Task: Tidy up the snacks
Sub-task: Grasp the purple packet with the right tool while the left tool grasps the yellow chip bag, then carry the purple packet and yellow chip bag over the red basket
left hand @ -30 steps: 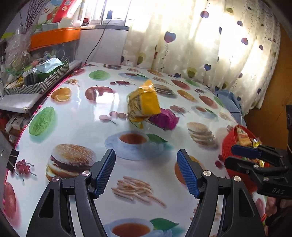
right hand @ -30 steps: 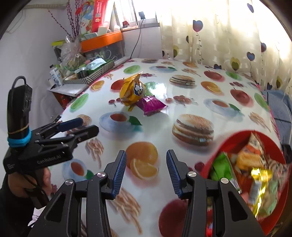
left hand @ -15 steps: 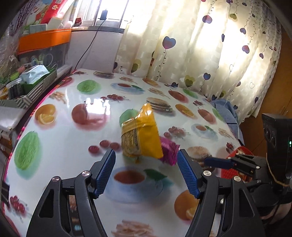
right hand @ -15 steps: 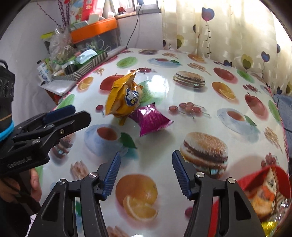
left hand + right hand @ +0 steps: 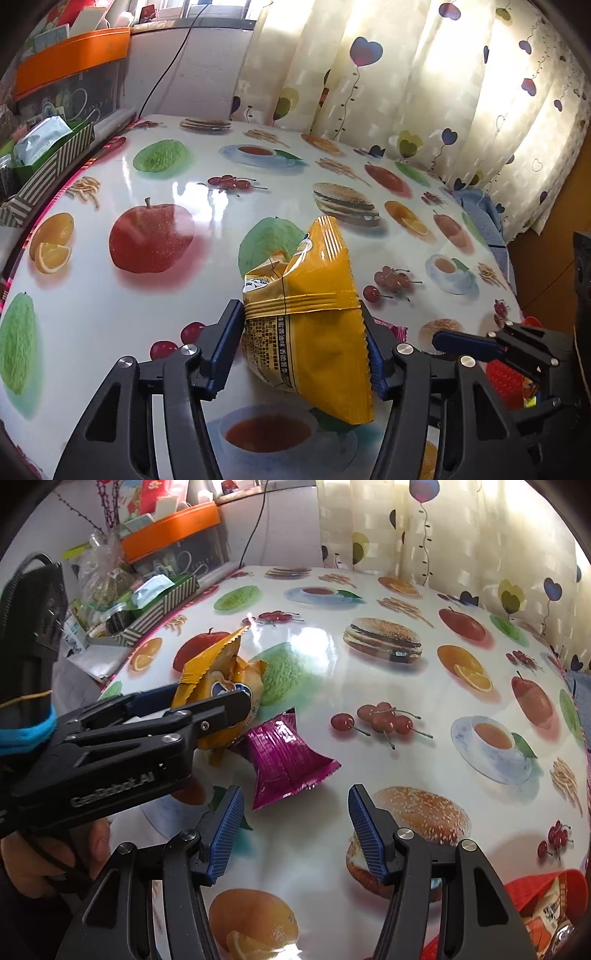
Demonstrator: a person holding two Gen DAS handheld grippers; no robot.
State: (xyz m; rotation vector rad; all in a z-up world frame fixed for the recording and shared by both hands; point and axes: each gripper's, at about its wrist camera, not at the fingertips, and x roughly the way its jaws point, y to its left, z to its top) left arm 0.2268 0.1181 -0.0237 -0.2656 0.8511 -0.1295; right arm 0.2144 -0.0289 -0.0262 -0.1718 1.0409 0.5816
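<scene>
**Left tongs at yellow pack; right tongs spread over bench**

Change since earlier frame: the left tongs (image 5: pixel 301 347) have advanced from open bench to straddle the yellow pack (image 5: pixel 314 332); the right tongs (image 5: pixel 291 830) have moved in toward the purple pack (image 5: pixel 284 762).

- Left tongs: blue pads flank the yellow pack on both sides, at or very near its edges. Whether they press it firmly cannot be told. In the right wrist view the same tongs (image 5: pixel 207 705) reach in from the left, one finger crossing the front of the yellow pack (image 5: pixel 218 679).
- Yellow pack: stands tilted, crimped top pointing up and away, lower end over a printed teacup on the bench (image 5: pixel 147 314). Printed text panel faces the left camera.
- Purple pack: lies on the bench, touching or just under the yellow pack's lower end, crimped ends flared. Only a small corner (image 5: pixel 391 328) shows past the left tongs' right finger.
- Right tongs: spread wide, holding nothing, just short of the purple pack. Seen from the left wrist (image 5: pixel 465 345), they sit to the right, near the basket.
- Red basket (image 5: pixel 535 886): at the bench's near right edge, with wrapped snacks (image 5: pixel 546 915) inside.
- Striped tray (image 5: pixel 159 609): beside the bench's far left edge, filled with assorted items.
- Curtain (image 5: pixel 424 85): heart-patterned, behind the bench.
</scene>
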